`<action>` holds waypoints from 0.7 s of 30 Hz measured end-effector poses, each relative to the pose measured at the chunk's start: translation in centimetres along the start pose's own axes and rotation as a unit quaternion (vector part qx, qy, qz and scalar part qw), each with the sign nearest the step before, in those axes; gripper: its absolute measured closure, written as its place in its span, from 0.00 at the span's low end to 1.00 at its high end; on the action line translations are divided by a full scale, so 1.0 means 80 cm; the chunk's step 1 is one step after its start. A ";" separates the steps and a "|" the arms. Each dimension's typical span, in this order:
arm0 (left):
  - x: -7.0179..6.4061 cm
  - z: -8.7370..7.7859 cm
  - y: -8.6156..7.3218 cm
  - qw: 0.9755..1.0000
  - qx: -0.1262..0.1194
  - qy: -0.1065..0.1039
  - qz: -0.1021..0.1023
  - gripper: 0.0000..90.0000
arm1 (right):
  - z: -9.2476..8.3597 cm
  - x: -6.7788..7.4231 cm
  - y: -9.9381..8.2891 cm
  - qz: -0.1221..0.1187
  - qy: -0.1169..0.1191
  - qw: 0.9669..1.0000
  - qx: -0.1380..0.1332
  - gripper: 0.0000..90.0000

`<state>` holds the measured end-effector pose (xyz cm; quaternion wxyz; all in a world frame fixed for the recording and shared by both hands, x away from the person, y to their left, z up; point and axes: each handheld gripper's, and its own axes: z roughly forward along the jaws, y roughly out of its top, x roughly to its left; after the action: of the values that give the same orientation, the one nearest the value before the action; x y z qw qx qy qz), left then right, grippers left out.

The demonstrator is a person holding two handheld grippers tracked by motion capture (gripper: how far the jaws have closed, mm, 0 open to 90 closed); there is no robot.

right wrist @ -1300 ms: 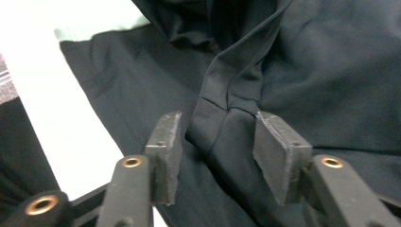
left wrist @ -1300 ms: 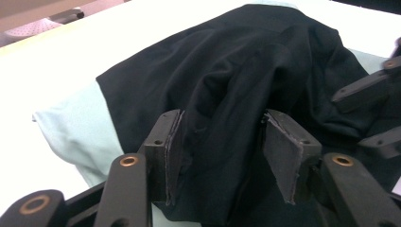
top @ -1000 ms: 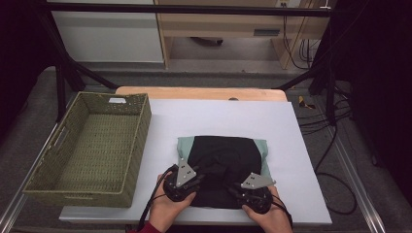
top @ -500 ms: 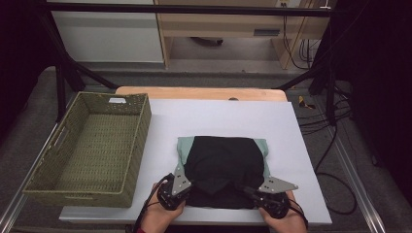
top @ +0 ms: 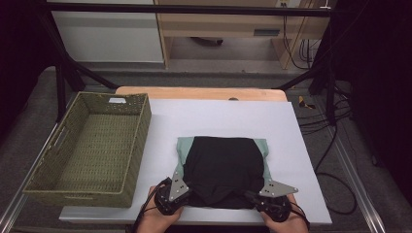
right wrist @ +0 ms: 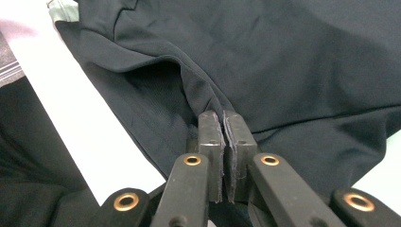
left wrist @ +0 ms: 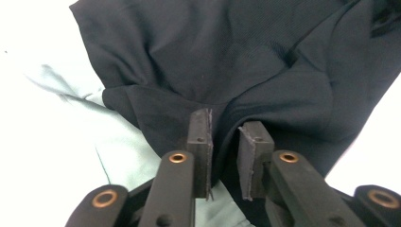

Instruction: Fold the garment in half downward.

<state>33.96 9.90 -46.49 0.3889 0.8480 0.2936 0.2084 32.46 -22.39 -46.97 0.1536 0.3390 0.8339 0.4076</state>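
The right gripper [right wrist: 223, 124] pinches the black cloth [top: 223, 167] tight; the left gripper's [left wrist: 226, 135] fingers have just opened a little around a fold.

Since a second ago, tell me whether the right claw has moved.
Yes. In the high view the right claw has slid right along the table's near edge, from under the black garment's middle to its right corner, pinching the fabric.

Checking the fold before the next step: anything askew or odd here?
Nothing damaged. The black garment lies off-centre on the pale green one, and the left gripper has just been opening, fabric loose between its pads.
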 end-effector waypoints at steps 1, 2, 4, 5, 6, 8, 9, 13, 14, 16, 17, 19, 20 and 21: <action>0.001 -0.005 0.002 1.000 -0.004 0.005 -0.002 0.83 | 0.000 0.000 0.000 0.001 0.002 1.000 0.000 0.93; 0.001 -0.005 0.002 1.000 -0.004 0.005 -0.002 0.83 | 0.000 0.000 0.000 0.001 0.002 1.000 0.000 0.93; 0.004 -0.011 0.005 1.000 -0.009 0.008 -0.002 0.83 | 0.000 0.000 0.000 0.005 0.002 1.000 -0.001 0.88; 0.005 -0.014 0.006 1.000 -0.015 0.010 -0.007 0.83 | -0.001 0.000 0.001 0.004 0.002 1.000 -0.003 0.86; 0.007 -0.019 0.009 1.000 -0.020 0.013 -0.011 0.81 | -0.002 0.000 0.001 0.008 -0.001 1.000 -0.007 0.77; 0.009 -0.023 0.011 1.000 -0.022 0.017 -0.011 0.80 | -0.003 0.000 0.003 0.007 -0.008 1.000 -0.011 0.72; 0.009 -0.023 0.011 1.000 -0.022 0.017 -0.011 0.79 | -0.003 0.000 0.003 0.007 -0.008 1.000 -0.011 0.72; 0.015 -0.029 0.010 0.999 -0.028 0.027 -0.024 0.78 | -0.007 -0.003 0.004 0.014 -0.019 0.999 -0.023 0.63; 0.019 -0.032 0.009 0.998 -0.031 0.033 -0.030 0.78 | -0.009 -0.007 0.004 0.021 -0.028 0.999 -0.026 0.61; 0.021 -0.035 0.009 0.998 -0.035 0.039 -0.037 0.78 | -0.012 -0.011 0.003 0.030 -0.033 0.999 -0.030 0.59; 0.021 -0.035 0.009 0.998 -0.035 0.039 -0.037 0.77 | -0.012 -0.011 0.003 0.030 -0.033 0.999 -0.030 0.59; 0.023 -0.033 0.007 0.997 -0.035 0.045 -0.044 0.75 | -0.015 -0.017 0.003 0.045 -0.042 0.997 -0.037 0.58; 0.023 -0.028 0.004 0.997 -0.029 0.045 -0.048 0.74 | -0.016 -0.019 0.003 0.048 -0.045 0.997 -0.039 0.57; 0.023 -0.028 0.004 0.997 -0.029 0.045 -0.048 0.74 | -0.016 -0.019 0.003 0.048 -0.045 0.997 -0.039 0.57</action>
<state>34.13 12.18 -44.62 0.4090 0.8113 0.3448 0.2359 32.94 -24.09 -46.02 0.1841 0.3901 0.7925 0.4312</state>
